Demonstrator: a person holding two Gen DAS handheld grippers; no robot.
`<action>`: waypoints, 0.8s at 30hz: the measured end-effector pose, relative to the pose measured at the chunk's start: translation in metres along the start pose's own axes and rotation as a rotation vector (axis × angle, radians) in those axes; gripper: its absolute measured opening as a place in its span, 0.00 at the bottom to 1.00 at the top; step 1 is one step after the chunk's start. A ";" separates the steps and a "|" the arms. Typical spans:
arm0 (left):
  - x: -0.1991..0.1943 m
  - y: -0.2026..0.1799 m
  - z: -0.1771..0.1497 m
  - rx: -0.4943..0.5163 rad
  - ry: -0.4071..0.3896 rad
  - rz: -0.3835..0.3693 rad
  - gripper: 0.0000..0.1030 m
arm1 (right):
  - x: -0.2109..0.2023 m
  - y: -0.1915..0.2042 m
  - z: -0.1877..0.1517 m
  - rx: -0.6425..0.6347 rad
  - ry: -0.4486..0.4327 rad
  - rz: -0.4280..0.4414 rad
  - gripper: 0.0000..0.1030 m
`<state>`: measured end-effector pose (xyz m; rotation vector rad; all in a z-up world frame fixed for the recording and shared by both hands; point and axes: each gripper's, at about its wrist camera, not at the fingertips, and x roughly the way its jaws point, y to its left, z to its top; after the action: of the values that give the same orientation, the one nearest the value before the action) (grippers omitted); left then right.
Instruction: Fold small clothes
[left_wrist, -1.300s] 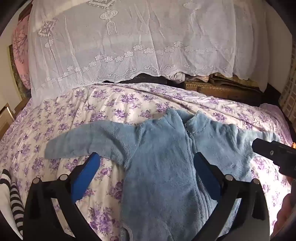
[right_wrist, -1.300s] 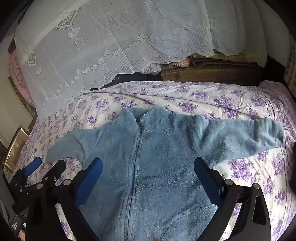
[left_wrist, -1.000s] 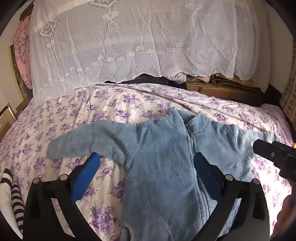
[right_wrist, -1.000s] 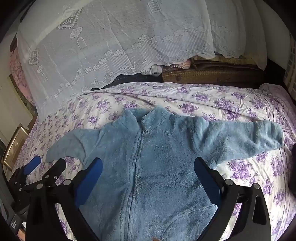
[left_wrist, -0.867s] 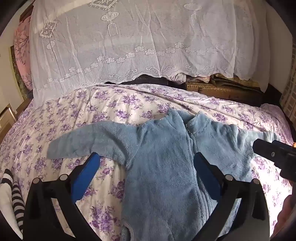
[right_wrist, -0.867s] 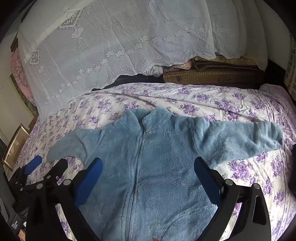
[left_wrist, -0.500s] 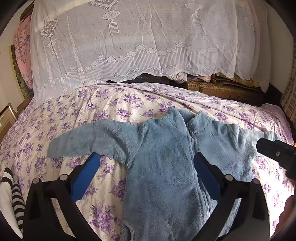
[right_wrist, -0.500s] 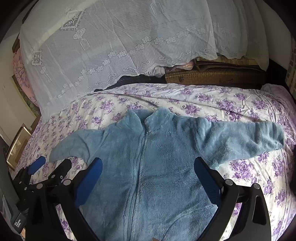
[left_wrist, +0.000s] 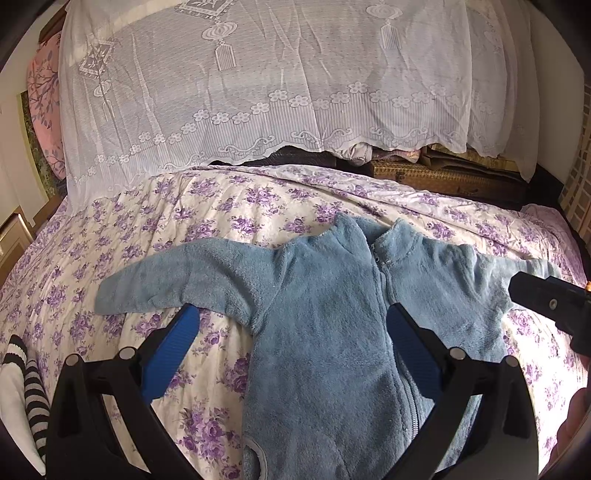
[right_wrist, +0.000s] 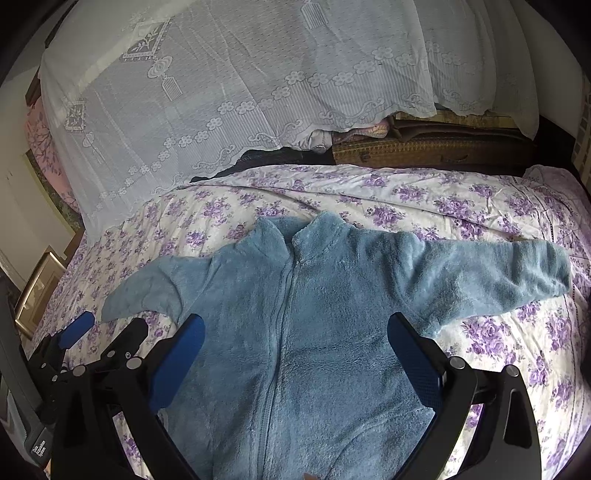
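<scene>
Left gripper (left_wrist: 291, 347) wide open, holding nothing, above the blue fleece jacket (left_wrist: 332, 332). Right gripper (right_wrist: 295, 354) same: spread wide, empty, over the jacket's torso. Surface: bed with purple-flowered quilt (left_wrist: 221, 214); white lace cloth (left_wrist: 258, 81) draped behind, woven case (right_wrist: 424, 149) under its edge. One jacket, two grippers, one striped garment (left_wrist: 26, 387) at left edge. Jacket lies flat, front up, zipped, both sleeves spread out sideways.

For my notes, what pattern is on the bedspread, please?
Purple flowers on white bedspread; right wrist view shows it best.
</scene>
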<state>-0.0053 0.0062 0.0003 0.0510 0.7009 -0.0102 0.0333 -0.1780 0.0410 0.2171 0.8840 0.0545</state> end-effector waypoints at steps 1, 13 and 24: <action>0.000 0.000 0.000 0.000 0.000 0.000 0.96 | 0.000 0.000 0.000 0.000 0.000 0.001 0.97; 0.000 0.000 -0.001 0.000 -0.001 -0.001 0.96 | -0.001 -0.001 0.000 0.001 -0.002 0.002 0.97; 0.000 0.001 0.000 -0.001 -0.001 -0.002 0.96 | -0.001 0.001 -0.001 0.002 -0.003 0.003 0.97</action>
<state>-0.0053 0.0069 -0.0001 0.0494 0.7003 -0.0122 0.0318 -0.1774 0.0415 0.2198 0.8808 0.0558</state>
